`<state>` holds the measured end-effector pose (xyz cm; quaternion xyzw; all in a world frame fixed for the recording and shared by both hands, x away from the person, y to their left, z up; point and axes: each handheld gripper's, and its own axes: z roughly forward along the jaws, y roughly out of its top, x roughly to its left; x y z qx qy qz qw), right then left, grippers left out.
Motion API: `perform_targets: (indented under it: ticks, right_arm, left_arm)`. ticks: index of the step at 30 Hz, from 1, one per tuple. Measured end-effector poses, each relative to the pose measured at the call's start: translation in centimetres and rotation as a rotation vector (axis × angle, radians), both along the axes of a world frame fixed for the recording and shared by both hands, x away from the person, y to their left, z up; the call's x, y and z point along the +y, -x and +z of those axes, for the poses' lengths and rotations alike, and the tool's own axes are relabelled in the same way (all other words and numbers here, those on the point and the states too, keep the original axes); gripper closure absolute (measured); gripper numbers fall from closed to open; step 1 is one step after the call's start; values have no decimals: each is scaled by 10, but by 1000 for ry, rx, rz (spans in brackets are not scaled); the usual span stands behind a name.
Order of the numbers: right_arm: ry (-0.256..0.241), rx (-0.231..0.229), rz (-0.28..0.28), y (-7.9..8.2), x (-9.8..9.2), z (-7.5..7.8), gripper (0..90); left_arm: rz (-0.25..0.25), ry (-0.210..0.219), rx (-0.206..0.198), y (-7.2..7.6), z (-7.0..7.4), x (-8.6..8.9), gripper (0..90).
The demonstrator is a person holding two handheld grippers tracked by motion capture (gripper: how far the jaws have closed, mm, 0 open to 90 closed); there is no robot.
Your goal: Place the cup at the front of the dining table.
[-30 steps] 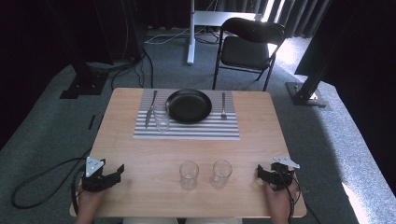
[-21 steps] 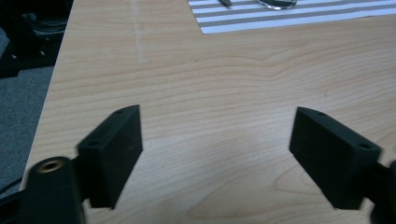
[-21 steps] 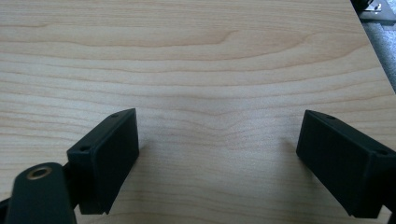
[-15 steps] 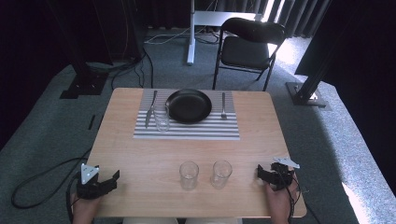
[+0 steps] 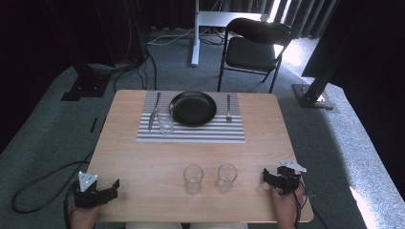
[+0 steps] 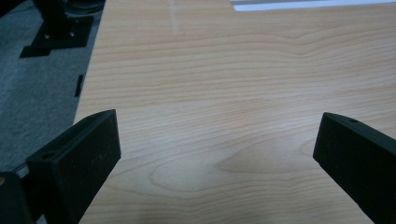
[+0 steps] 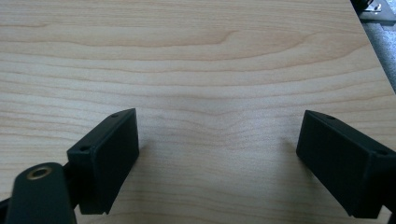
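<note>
With both my left gripper and right gripper spread empty at the frame's bottom corners, I'm about to reach inward, probably for the nearer glass.

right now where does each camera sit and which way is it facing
High view: above the person's side, facing forward and down on the table, two near glasses; both hands with grippers show.
Left gripper view: on the left gripper, facing bare wood; jaws apart.
Right gripper view: on the right gripper, likewise.
All share the tabletop.
</note>
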<state>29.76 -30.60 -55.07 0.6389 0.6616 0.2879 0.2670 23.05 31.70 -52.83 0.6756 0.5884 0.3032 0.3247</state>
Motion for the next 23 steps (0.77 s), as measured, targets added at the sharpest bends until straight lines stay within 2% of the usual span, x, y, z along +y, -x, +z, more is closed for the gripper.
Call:
perform_targets:
  ticks: [3,4,6,7,8,9,10,12,14,19,23]
  right_arm:
    - [0,0,0,0,0,0,124]
    - [0,0,0,0,0,0,124]
    - [0,0,0,0,0,0,124]
    - [0,0,0,0,0,0,124]
    - [0,0,0,0,0,0,124]
    - [0,0,0,0,0,0,124]
    - [0,0,0,0,0,0,124]
    - [0,0,0,0,0,0,124]
    - [0,0,0,0,0,0,124]
    - [-1,0,0,0,0,0,124]
    - [-1,1,0,0,0,0,124]
  left_arm:
    - [24,-8,10,0,-2,1,13]
    - [50,-29,34,-1,-4,1,12]
    - [64,-39,32,-1,-5,1,13]
    - [84,-59,41,-3,-5,1,13]
    - [126,-84,55,-5,-8,1,13]
    - [126,-84,55,-5,-8,1,13]
    - [125,-64,63,-7,-10,2,13]
    - [126,-69,72,-8,-11,2,13]
    - [155,-83,84,-11,-13,1,13]
    - [197,-48,74,-11,-11,5,13]
    - [202,-36,81,-12,-11,6,14]
